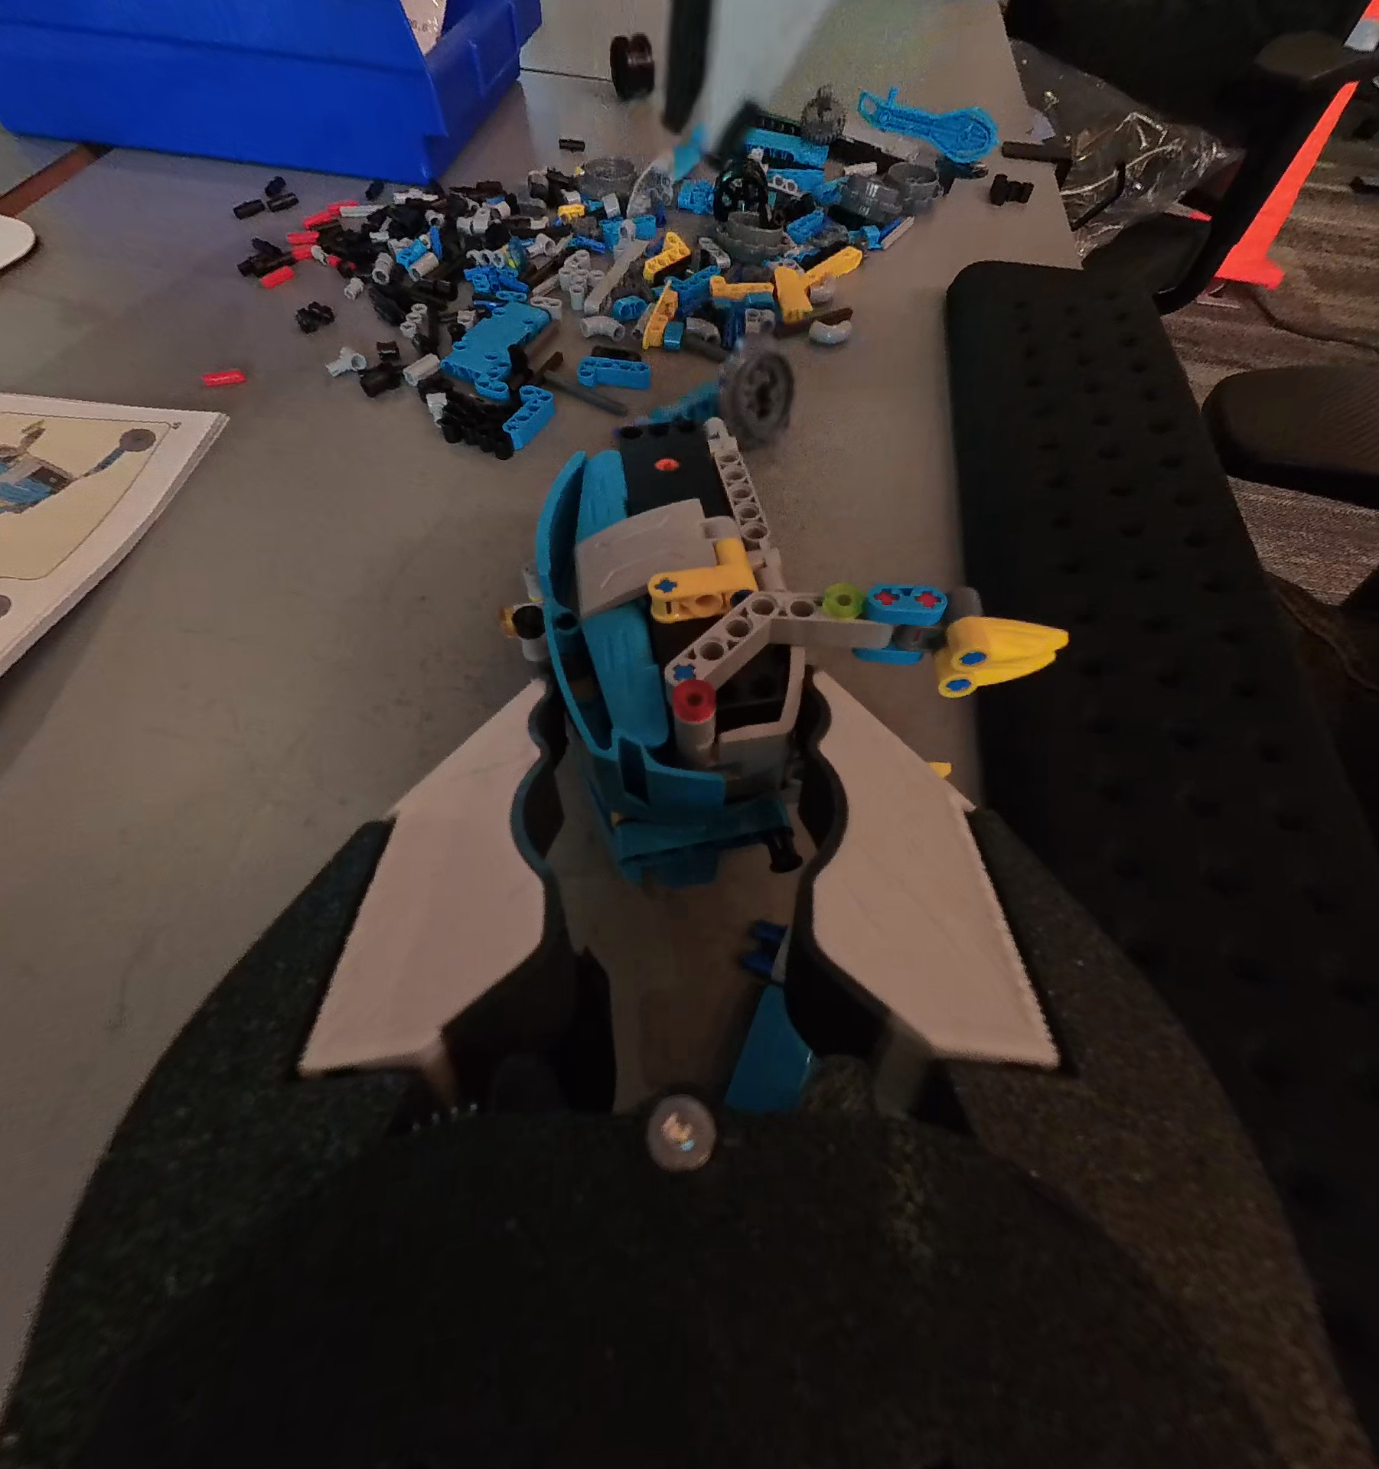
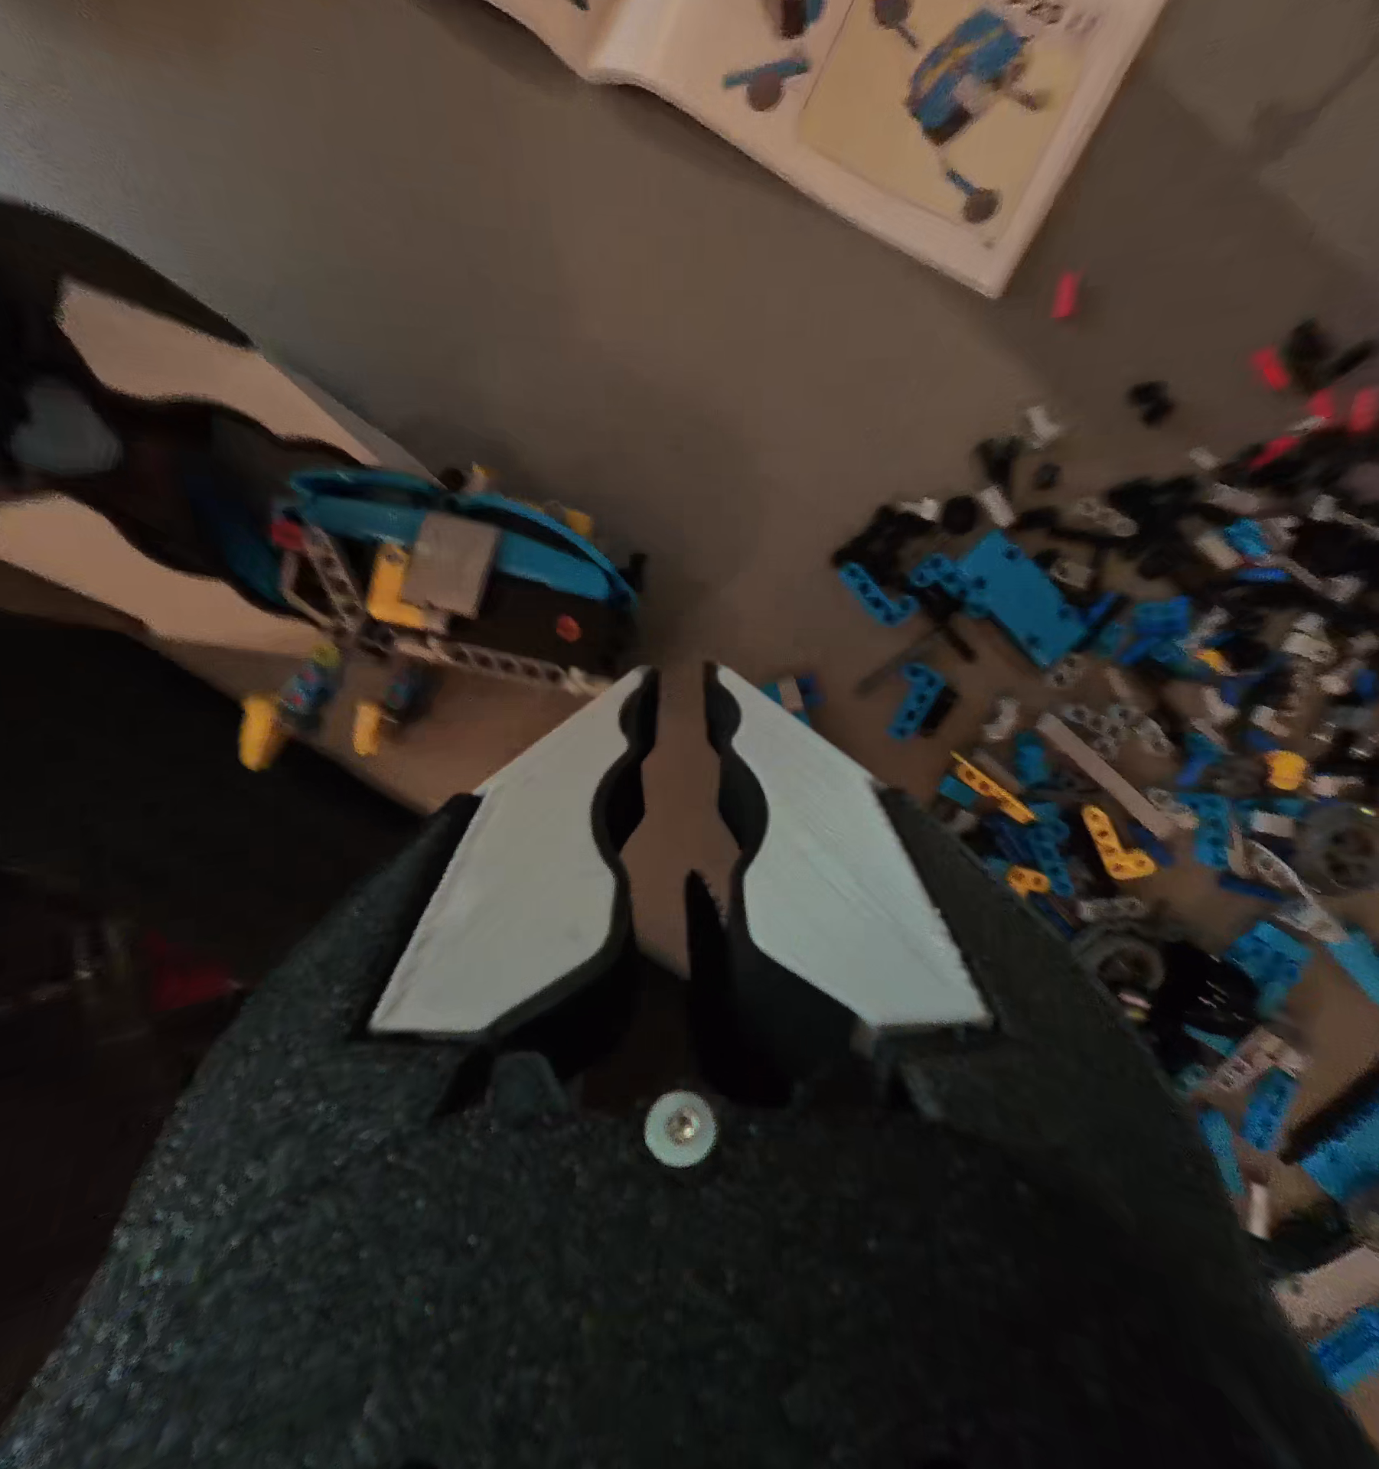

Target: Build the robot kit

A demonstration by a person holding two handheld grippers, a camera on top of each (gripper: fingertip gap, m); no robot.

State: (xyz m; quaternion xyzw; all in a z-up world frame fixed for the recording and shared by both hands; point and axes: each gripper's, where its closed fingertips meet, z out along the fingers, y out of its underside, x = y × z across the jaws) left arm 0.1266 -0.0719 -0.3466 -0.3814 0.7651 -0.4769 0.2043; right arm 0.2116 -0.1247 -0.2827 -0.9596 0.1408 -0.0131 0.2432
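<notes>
My left gripper (image 1: 678, 687) is shut on a part-built toy model (image 1: 639, 604) of blue, black, grey and yellow brick pieces, gripping its lower end. The model points away over the grey table (image 1: 273, 715), with a jointed arm ending in a yellow claw (image 1: 996, 648) sticking out to the right. The right wrist view shows the model (image 2: 464, 556) and the left gripper (image 2: 273, 548) at the left. My right gripper (image 2: 680, 672) is empty, its jaws nearly together with a narrow gap. It hovers above the table between the model and a pile of loose pieces (image 2: 1147, 676).
The loose pieces (image 1: 591, 262) are spread across the far middle of the table. An open instruction booklet (image 1: 58, 509) lies at the left. A blue bin (image 1: 233, 71) stands at the back left. A black chair (image 1: 1108, 556) is against the table's right edge. My right fingertips sit around 12 cm from my left ones.
</notes>
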